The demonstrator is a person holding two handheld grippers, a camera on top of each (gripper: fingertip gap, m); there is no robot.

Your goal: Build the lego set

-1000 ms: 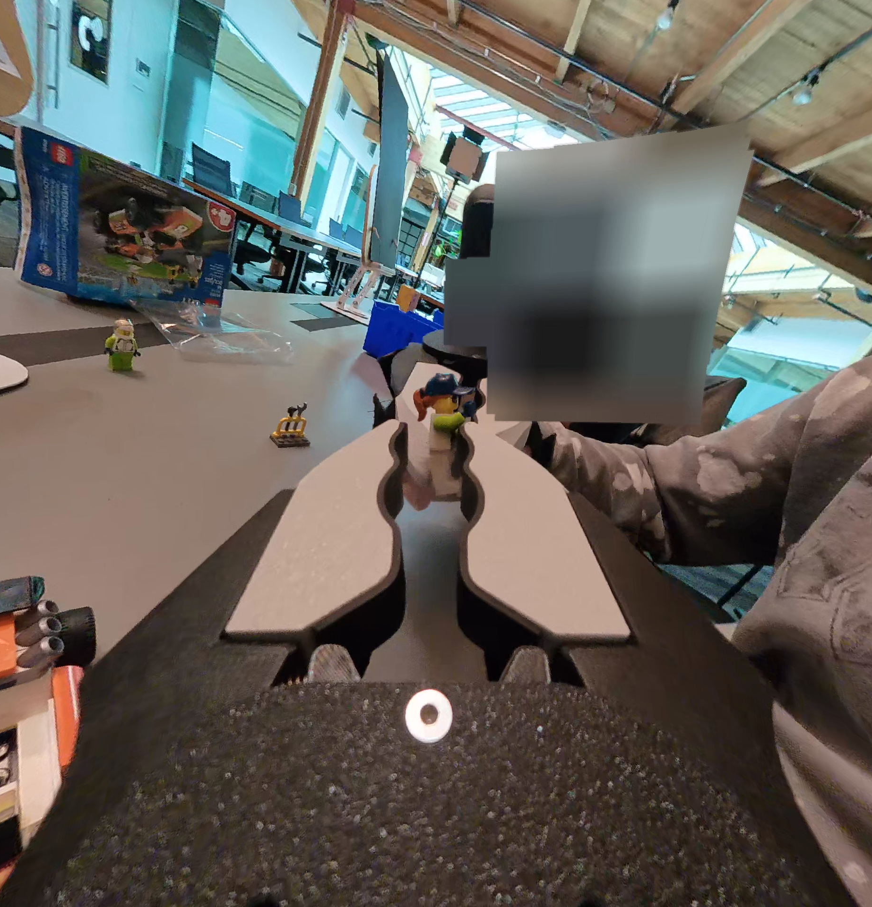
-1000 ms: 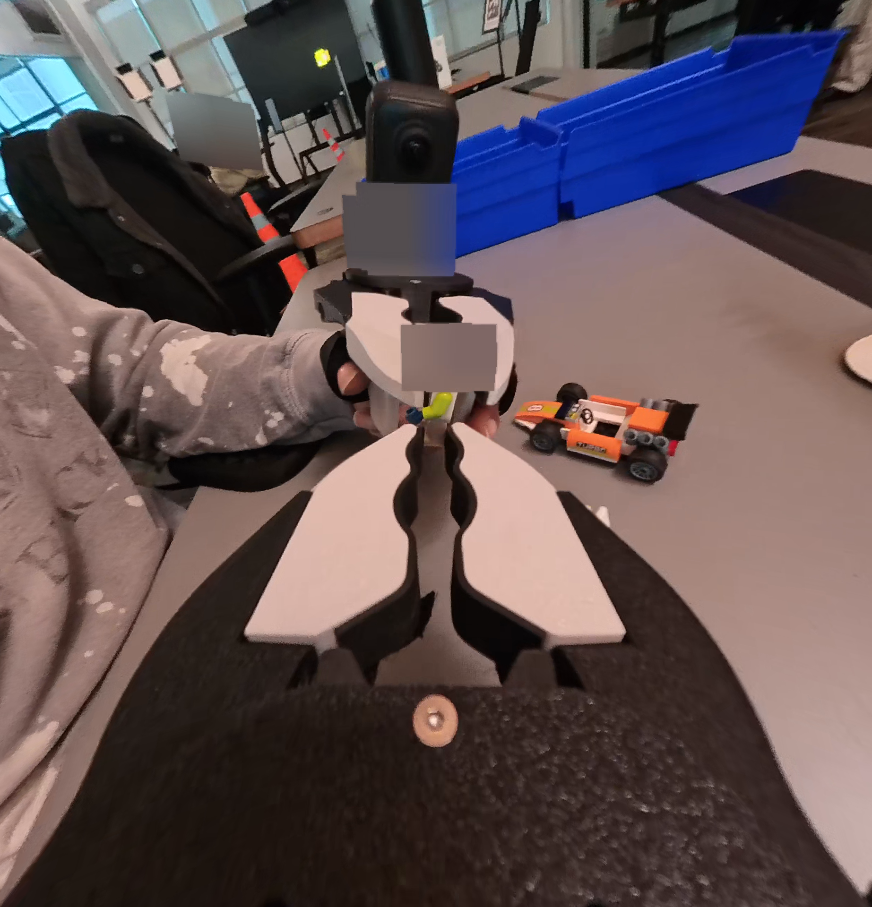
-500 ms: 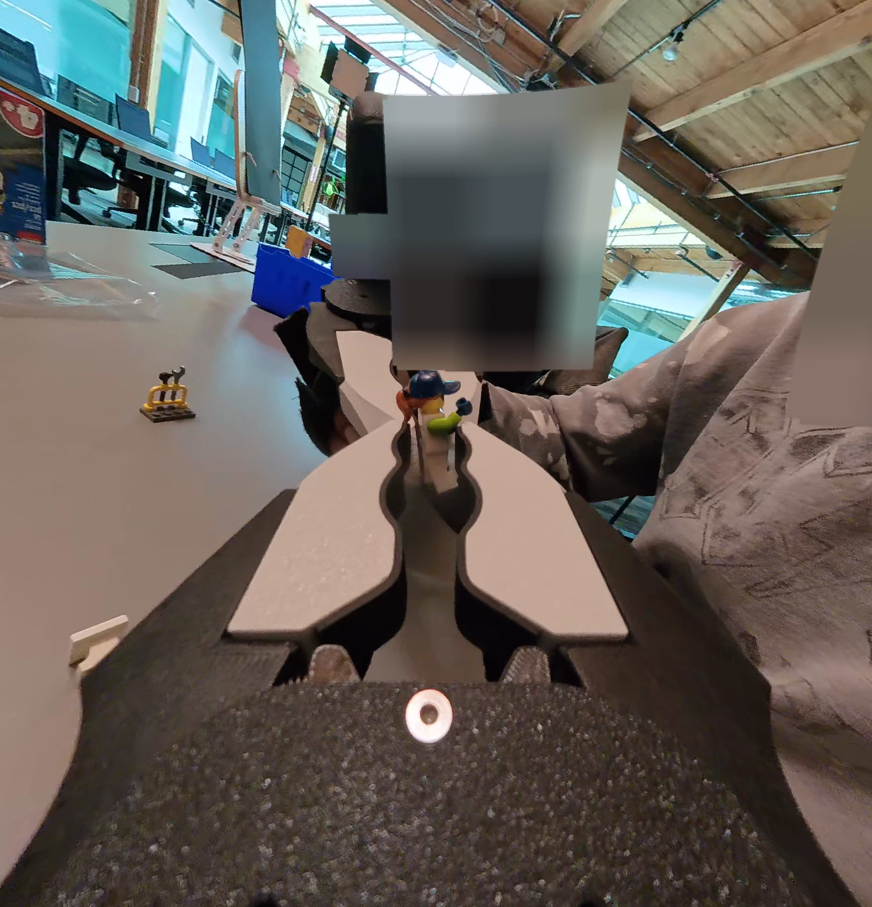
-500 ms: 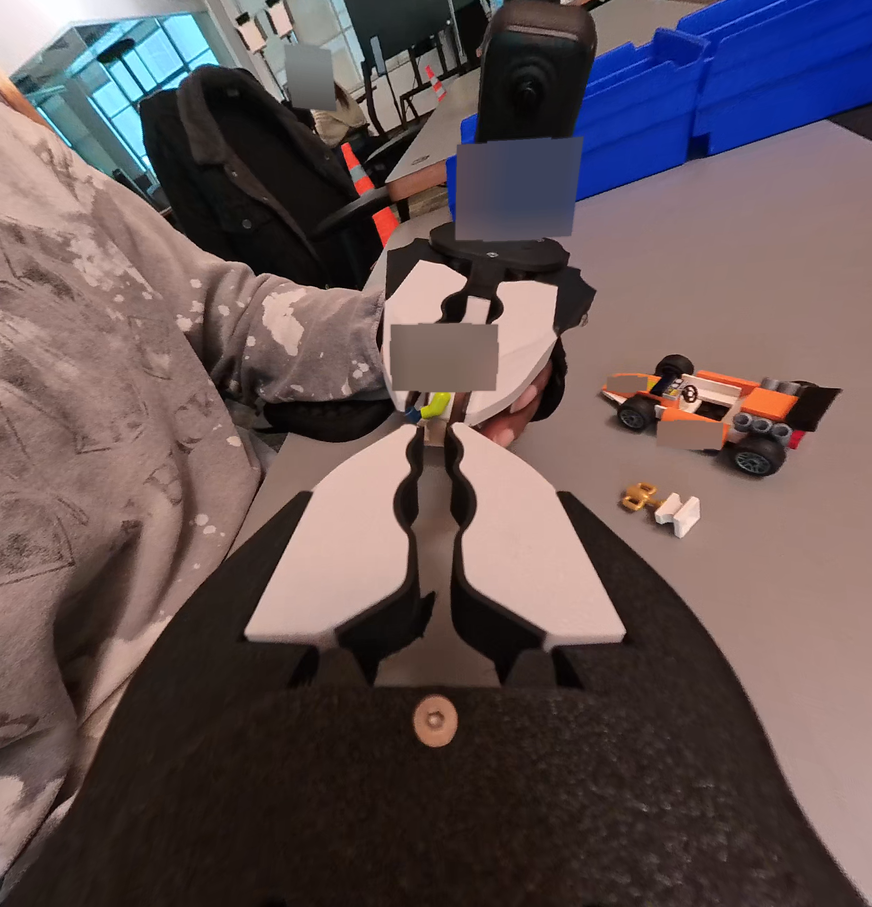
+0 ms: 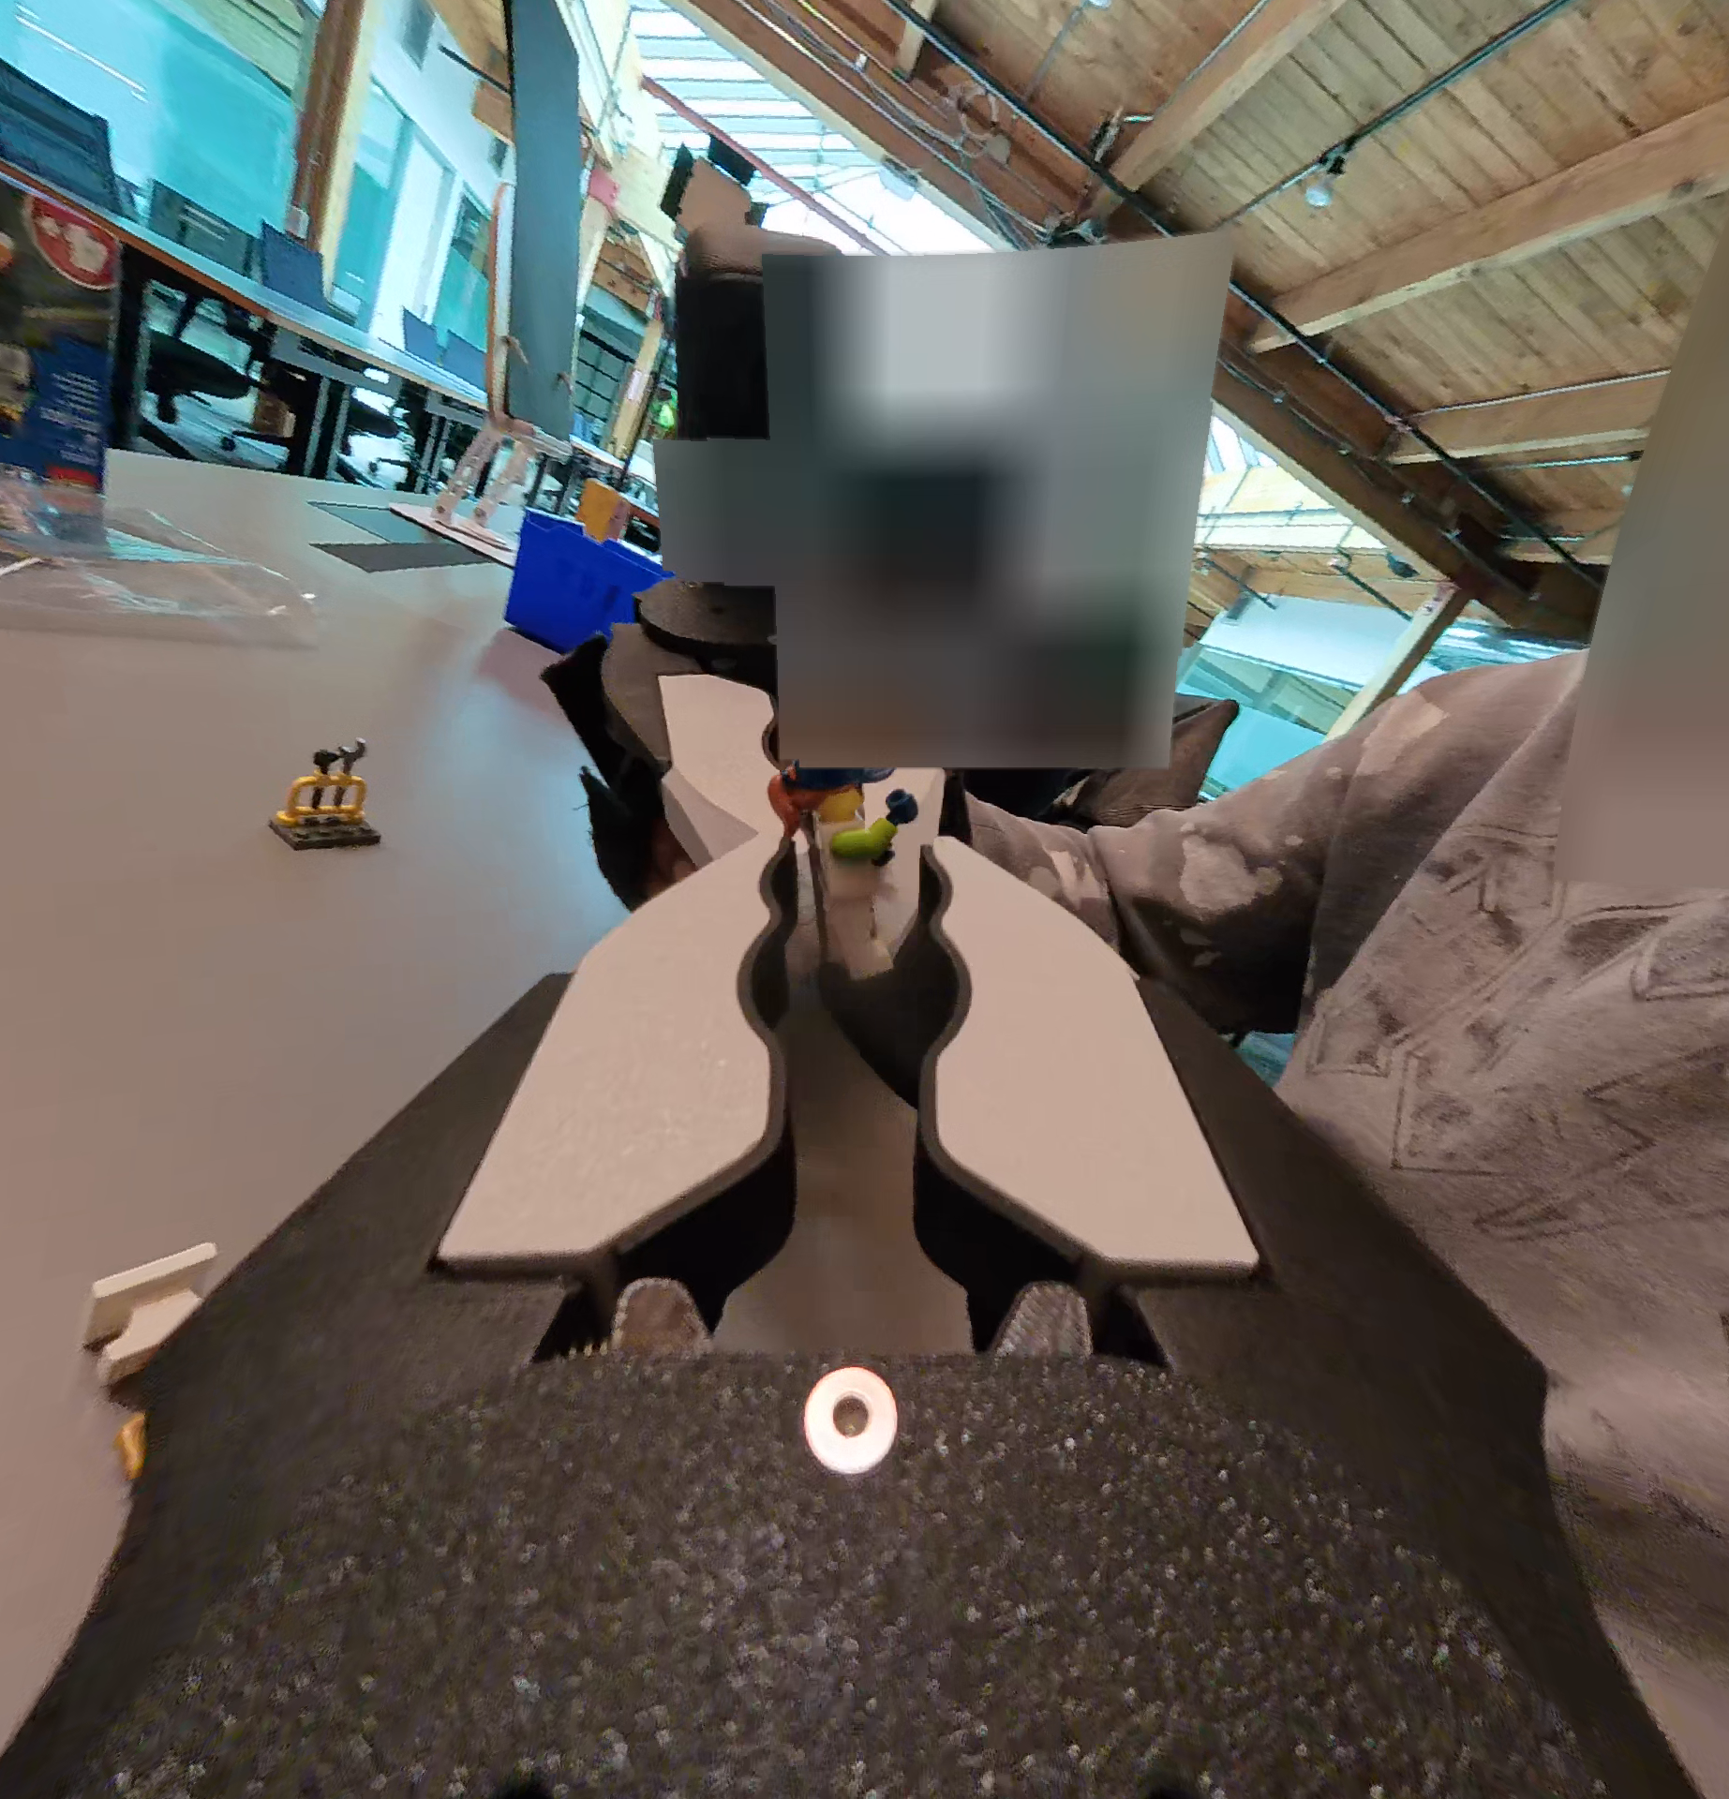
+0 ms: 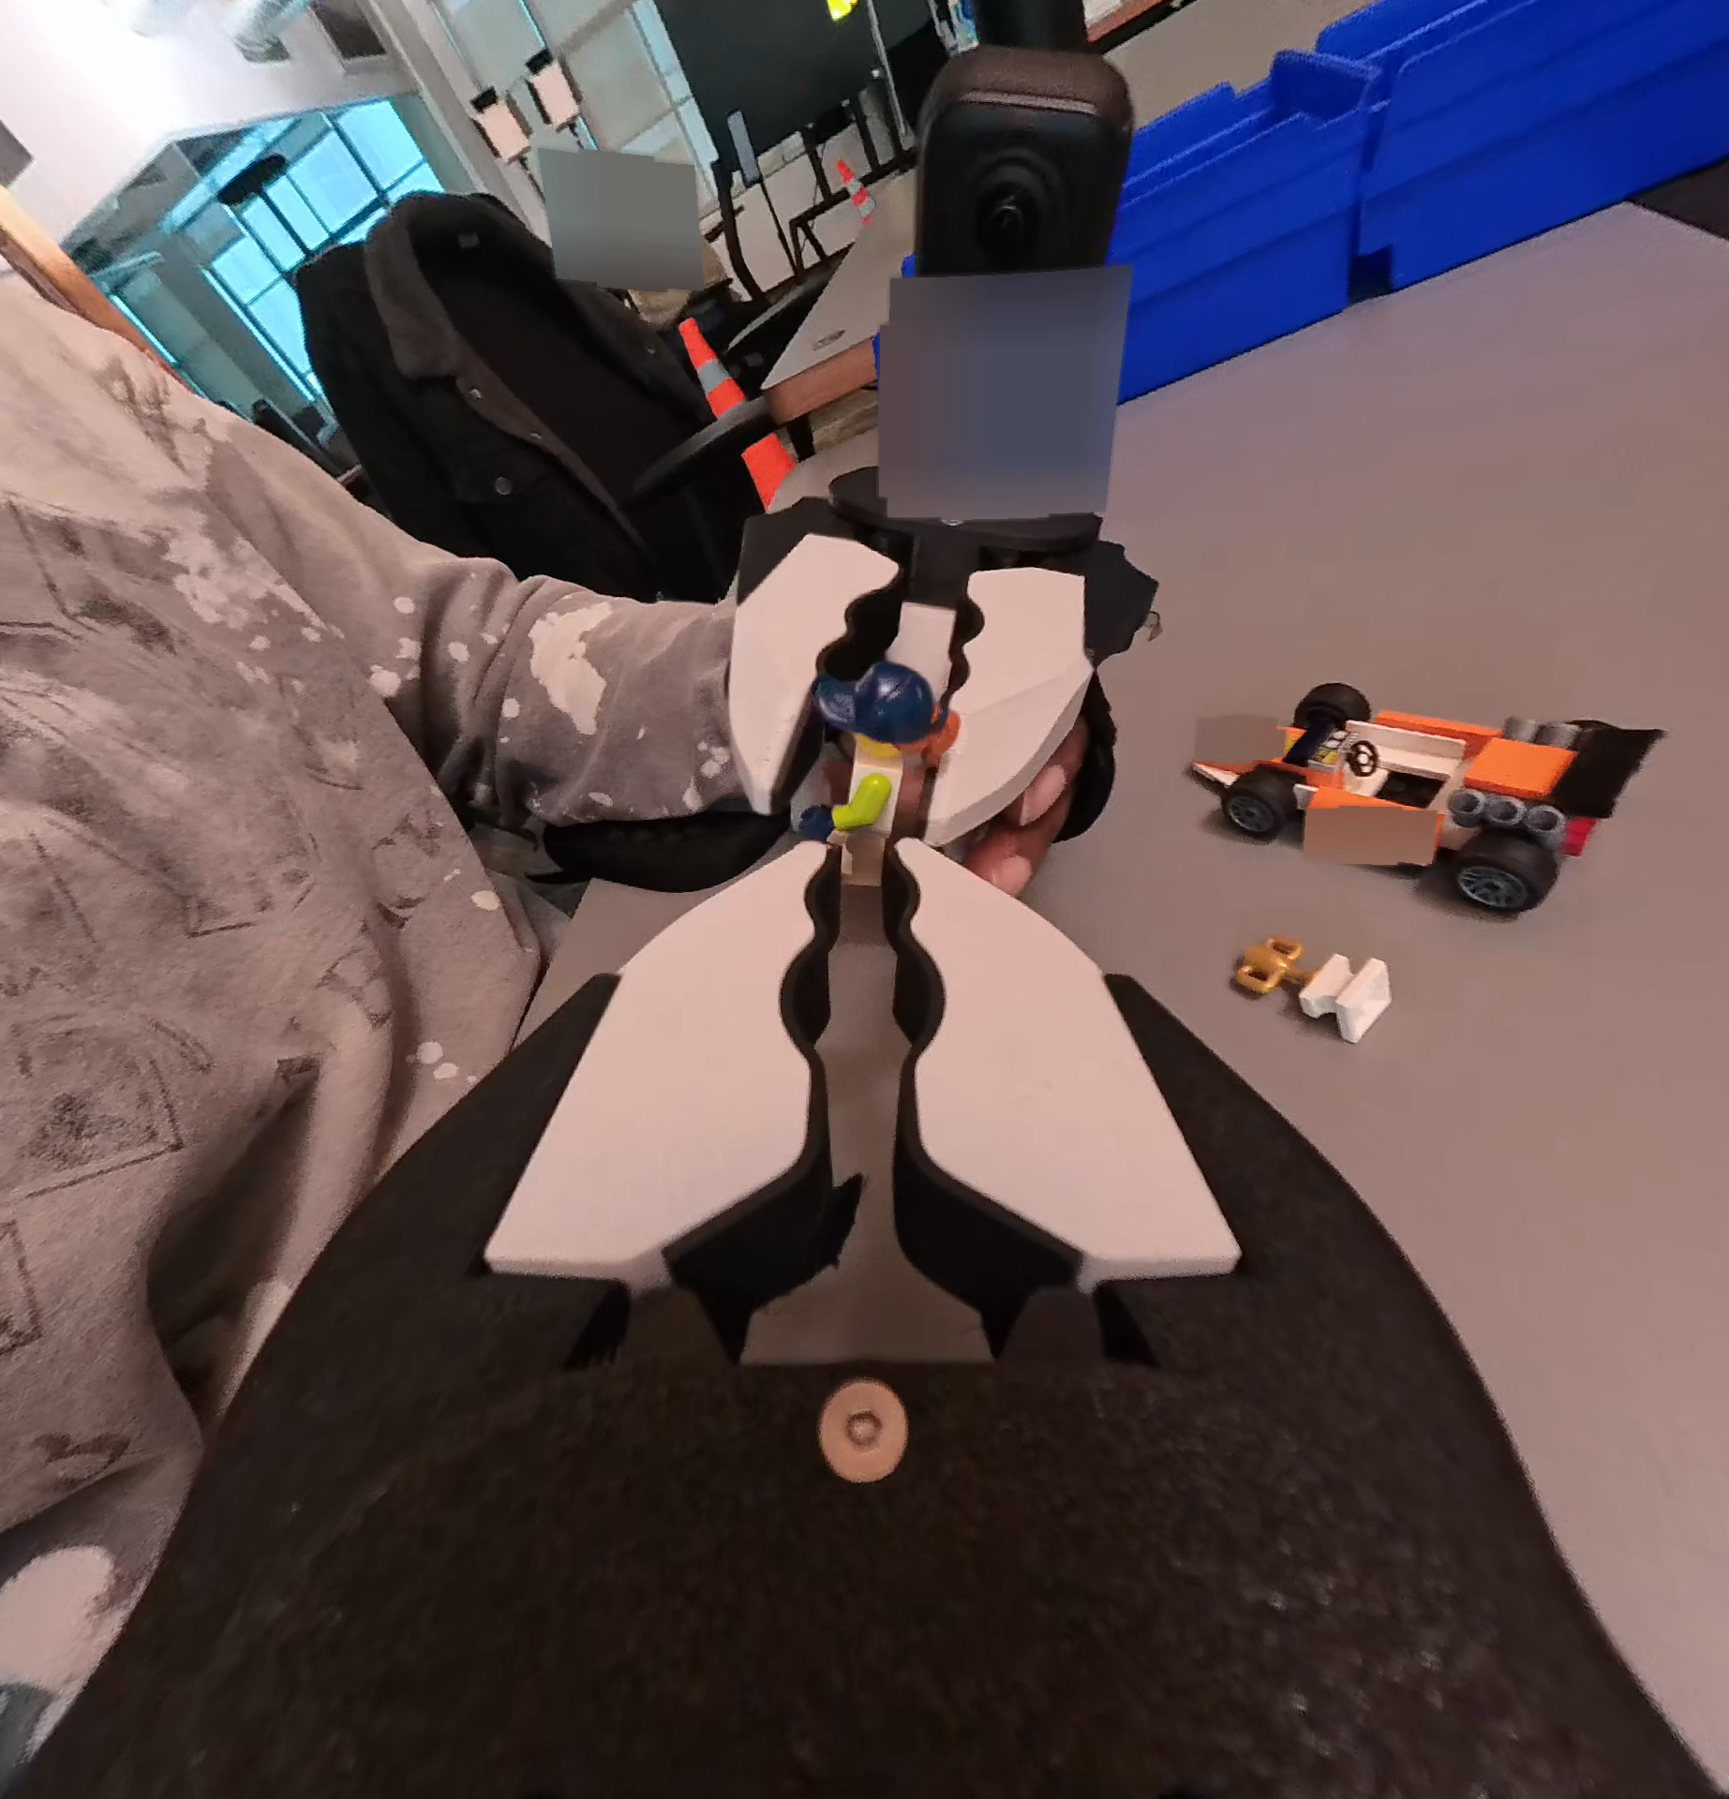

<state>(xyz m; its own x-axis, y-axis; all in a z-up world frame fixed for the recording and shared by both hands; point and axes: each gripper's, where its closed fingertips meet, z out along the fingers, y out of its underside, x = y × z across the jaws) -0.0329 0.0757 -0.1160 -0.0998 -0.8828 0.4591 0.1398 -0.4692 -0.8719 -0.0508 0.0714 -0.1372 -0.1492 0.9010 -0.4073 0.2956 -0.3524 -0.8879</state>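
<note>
A minifigure (image 6: pixel 880 769) with a blue cap, orange hair, lime arms and white legs is held in the air between my two grippers. My right gripper (image 6: pixel 860 857) is shut on its legs. My left gripper (image 5: pixel 852 857) faces the right one, its jaws slightly parted on either side of the minifigure (image 5: pixel 855 866), with a gap showing on both sides. The left gripper's white fingers (image 6: pixel 1016 701) show behind the figure in the right wrist view. An orange and white race car (image 6: pixel 1376 789) stands on the grey table (image 6: pixel 1425 535).
A gold piece (image 6: pixel 1264 964) and a white piece (image 6: pixel 1347 998) lie near the car. A yellow barrier with tools (image 5: pixel 325 808), a clear bag (image 5: pixel 130 584) and the set's box (image 5: pixel 33 341) are on the left. Blue bins (image 6: pixel 1425 146) stand at the back. A grey sleeve (image 6: pixel 256 681) is close. My left and right fingertips are right by each other. My right tips are roughly 12 cm from the white piece (image 6: pixel 1347 998).
Both grippers have swung round with the minifigure between them. The figure has turned side-on between the left jaws, which have parted a little. The right gripper has stayed shut on its legs.
</note>
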